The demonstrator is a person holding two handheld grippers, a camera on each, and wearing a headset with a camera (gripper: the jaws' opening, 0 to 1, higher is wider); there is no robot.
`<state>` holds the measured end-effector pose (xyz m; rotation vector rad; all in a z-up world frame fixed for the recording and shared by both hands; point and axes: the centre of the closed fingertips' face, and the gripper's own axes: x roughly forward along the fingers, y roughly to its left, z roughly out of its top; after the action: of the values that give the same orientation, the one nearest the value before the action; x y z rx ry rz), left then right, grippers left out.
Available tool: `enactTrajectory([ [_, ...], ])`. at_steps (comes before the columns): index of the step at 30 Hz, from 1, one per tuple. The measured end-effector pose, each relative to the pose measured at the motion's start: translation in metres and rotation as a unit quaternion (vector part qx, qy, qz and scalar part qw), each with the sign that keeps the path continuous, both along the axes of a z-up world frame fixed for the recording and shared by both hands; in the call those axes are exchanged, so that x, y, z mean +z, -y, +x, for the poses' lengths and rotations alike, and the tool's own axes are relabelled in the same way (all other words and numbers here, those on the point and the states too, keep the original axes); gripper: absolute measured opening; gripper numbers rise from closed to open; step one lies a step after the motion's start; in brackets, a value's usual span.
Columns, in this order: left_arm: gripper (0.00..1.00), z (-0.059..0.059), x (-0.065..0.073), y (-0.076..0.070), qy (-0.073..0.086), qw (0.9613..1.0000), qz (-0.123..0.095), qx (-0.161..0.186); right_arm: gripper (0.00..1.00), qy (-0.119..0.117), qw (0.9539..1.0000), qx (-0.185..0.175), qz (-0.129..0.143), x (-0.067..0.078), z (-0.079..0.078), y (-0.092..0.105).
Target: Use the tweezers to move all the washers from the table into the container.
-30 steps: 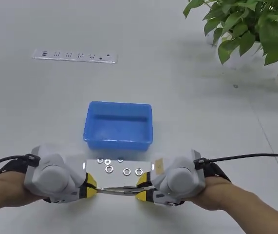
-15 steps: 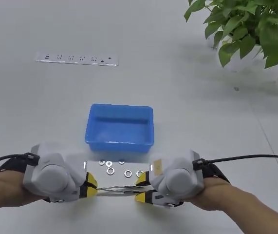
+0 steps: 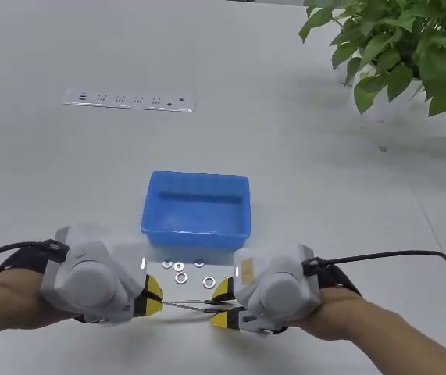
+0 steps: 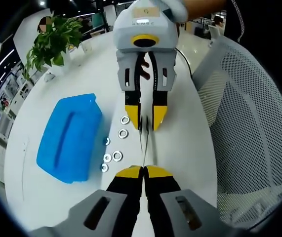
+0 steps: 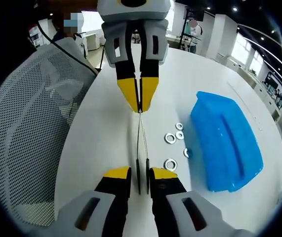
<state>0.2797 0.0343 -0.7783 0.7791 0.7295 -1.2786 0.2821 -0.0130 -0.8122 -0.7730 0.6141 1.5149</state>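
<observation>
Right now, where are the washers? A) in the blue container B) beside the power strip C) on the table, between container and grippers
C: the washers lie loose on the table just in front of the blue container, whose inside is bare.

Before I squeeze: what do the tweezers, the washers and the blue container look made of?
The tweezers: thin grey arms with a shine, likely steel. The washers: bright silvery rings that catch the light, probably plated metal. The container: glossy, evenly blue, with a rounded moulded rim, so it looks like plastic.
</observation>
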Motion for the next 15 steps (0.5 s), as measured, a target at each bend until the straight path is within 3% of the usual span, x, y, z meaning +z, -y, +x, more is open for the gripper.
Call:
enactTrajectory([
  [5, 0.05, -0.001, 0.005, 0.001, 0.002, 1.0, -0.001, -0.005, 0.16, 0.0, 1.0, 0.001, 0.0, -0.001, 0.0, -0.003],
  [15, 0.05, 0.002, 0.028, 0.009, 0.012, 0.9997, -0.02, -0.012, 0.12, 0.007, 0.9999, -0.001, 0.007, 0.006, 0.003, -0.006],
])
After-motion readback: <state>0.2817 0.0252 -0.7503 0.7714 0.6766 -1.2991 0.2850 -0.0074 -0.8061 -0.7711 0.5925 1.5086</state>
